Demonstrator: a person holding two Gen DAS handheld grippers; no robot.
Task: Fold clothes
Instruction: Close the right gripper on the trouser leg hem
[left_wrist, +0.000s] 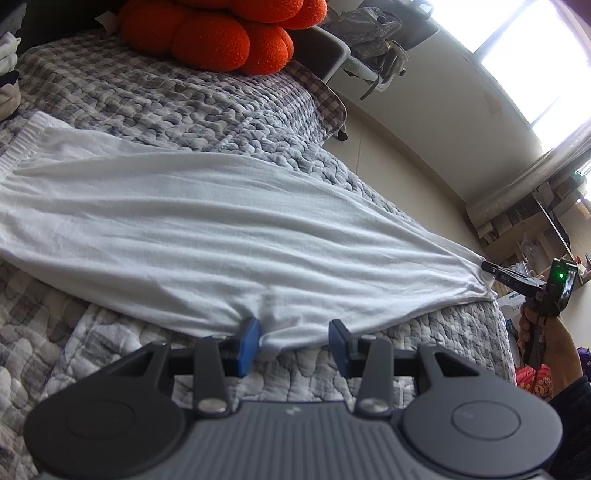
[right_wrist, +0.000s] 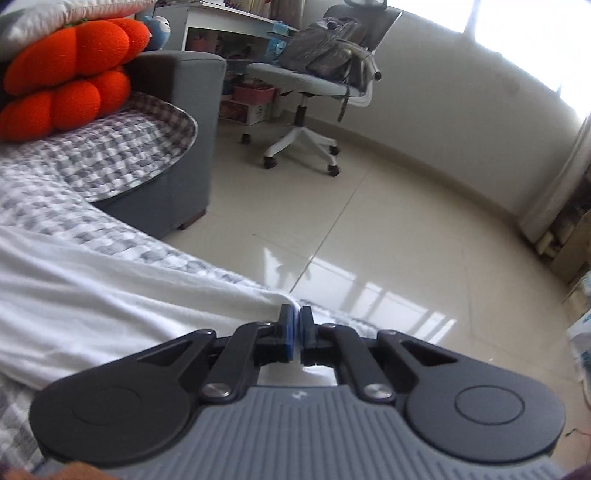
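Note:
A white garment (left_wrist: 207, 218) lies spread and stretched across a grey checked quilt (left_wrist: 184, 99) on a bed. My left gripper (left_wrist: 295, 341) is open, its blue pads on either side of the garment's near edge. My right gripper (right_wrist: 297, 328) is shut on a corner of the white garment (right_wrist: 92, 295). It also shows in the left wrist view (left_wrist: 489, 267) at the far right, pulling the cloth taut over the bed's edge.
Orange plush cushions (left_wrist: 221, 33) sit at the head of the bed. An office chair (right_wrist: 314, 92) with a grey bag stands on the tiled floor (right_wrist: 388, 240) beyond. A grey sofa arm (right_wrist: 177, 110) adjoins the bed. Shelves with clutter stand at the right (left_wrist: 535, 229).

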